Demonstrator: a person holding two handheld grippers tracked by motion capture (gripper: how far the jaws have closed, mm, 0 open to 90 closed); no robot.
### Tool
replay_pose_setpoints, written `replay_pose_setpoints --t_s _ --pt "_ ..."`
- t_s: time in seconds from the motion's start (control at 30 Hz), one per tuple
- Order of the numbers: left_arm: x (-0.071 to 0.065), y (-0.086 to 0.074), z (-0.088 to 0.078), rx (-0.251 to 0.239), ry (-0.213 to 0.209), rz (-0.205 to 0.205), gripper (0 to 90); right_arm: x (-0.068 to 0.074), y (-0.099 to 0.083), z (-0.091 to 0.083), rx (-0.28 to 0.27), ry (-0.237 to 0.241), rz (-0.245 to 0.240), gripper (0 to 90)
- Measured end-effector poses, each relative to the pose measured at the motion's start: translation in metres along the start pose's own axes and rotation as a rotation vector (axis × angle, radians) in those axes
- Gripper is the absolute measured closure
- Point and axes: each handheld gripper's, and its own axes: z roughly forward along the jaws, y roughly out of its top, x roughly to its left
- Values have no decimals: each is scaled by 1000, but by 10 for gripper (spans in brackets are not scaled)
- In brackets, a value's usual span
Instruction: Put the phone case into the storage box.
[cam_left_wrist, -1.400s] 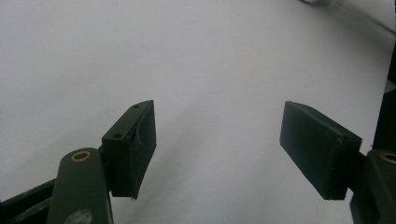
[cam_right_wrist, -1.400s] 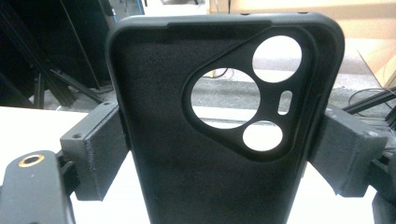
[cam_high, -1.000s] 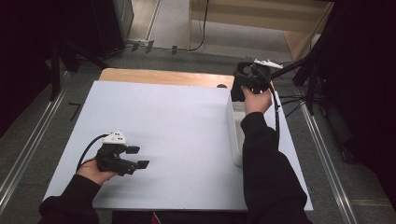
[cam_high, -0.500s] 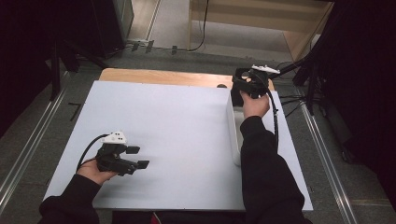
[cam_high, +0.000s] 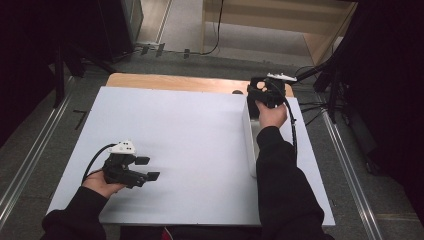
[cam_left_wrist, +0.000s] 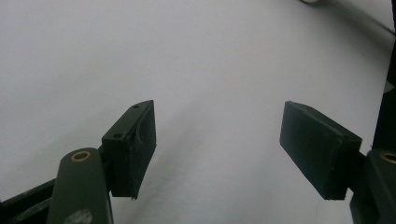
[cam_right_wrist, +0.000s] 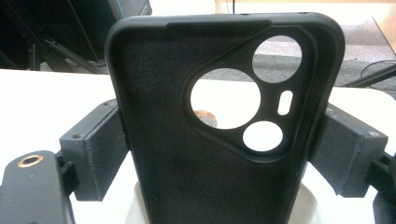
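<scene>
A: Right tongs (cam_right_wrist: 219, 149)?
B: Clamped on black soft phone case (cam_right_wrist: 210, 130), upright, far right of white desk (cam_high: 190, 140); shifted slightly nearer.
A: Left tongs (cam_left_wrist: 219, 149)?
B: Agape, empty, near left; unchanged.

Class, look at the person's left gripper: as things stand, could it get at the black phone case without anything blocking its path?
Probably yes. The left gripper has open, empty jaws, and bare white table lies between it and the phone case. However, the right gripper already clamps the case's sides at the table's far right, so only its top is free.
</scene>
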Motion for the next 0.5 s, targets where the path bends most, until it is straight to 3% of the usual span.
replay_pose_setpoints --t_s 0.5 --pt "-1 0 1 4 -2 5 268 2 -6 3 16 -28 8 112"
